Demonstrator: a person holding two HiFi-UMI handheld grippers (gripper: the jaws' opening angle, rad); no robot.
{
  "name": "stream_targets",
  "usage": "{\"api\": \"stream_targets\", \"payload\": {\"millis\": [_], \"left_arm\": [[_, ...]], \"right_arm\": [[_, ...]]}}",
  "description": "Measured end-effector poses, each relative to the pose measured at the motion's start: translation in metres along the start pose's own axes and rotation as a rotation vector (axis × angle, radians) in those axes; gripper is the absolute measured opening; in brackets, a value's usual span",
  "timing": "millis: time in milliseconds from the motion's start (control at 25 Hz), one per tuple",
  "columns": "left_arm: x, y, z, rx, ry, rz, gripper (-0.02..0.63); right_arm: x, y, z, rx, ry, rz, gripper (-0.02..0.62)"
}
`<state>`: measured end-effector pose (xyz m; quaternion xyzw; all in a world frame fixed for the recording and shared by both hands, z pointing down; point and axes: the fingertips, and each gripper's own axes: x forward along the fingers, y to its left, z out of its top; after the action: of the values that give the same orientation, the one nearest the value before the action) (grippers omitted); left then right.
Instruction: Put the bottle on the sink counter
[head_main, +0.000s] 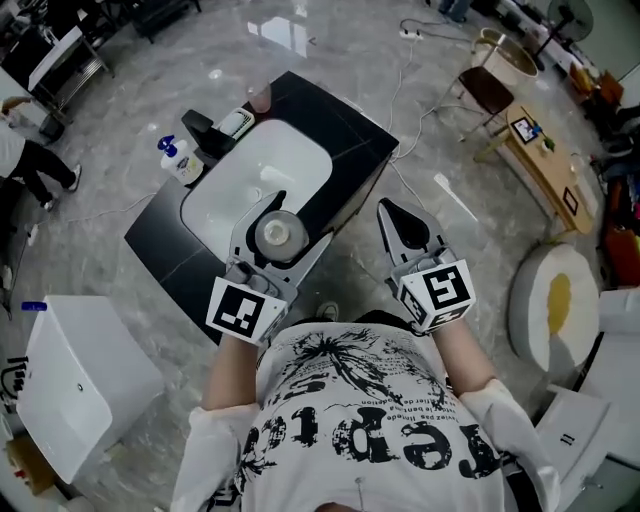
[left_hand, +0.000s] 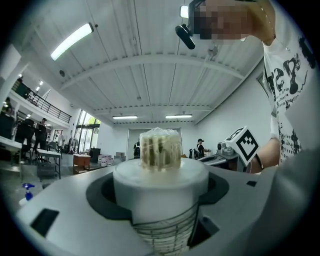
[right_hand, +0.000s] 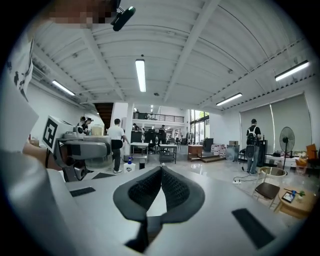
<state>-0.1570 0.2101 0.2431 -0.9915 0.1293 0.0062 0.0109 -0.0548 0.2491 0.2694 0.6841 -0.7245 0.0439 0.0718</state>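
We have the bottle (left_hand: 160, 175) in the left gripper (head_main: 271, 228), whose jaws stand wide and clamped on its white body, with the ribbed cap poking out beyond them. The right gripper (head_main: 392, 212) is pressed together on nothing and hangs at our 1 o'clock, just beside the counter's near corner. The sink counter (head_main: 350, 140), a black top with a white basin (head_main: 260, 170) set into it, lies ahead of us from 11 to 12 o'clock. A spray bottle (head_main: 180, 160) with a blue head stands at its far left corner, about 10 o'clock. From the head view the held bottle sits over the near end of the basin, off the surface as far as we can judge. So the pick-up looks done. What is left is to carry it over bare black top, lower it upright and let go
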Motion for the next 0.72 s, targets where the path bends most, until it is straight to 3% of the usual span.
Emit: {"api": "stream_targets", "payload": {"millis": [280, 360, 720], "left_arm": [[0.046, 0.057, -0.008, -0.023, -0.051, 0.076, 0.348], [0.063, 0.072, -0.018, -0.009, -0.025, 0.099, 0.350], [0.180, 0.161, -0.030, -0.001, -0.020, 0.320, 0.350]], "right_arm": [[0.080, -0.040, -0.008, 0.003, 0.016, 0.072, 0.015], [0.105, -0.054, -0.012, 0.003, 0.019, 0.112, 0.015], [0.240, -0.141, 0.009, -0.037, 0.000, 0.345, 0.015]]}}
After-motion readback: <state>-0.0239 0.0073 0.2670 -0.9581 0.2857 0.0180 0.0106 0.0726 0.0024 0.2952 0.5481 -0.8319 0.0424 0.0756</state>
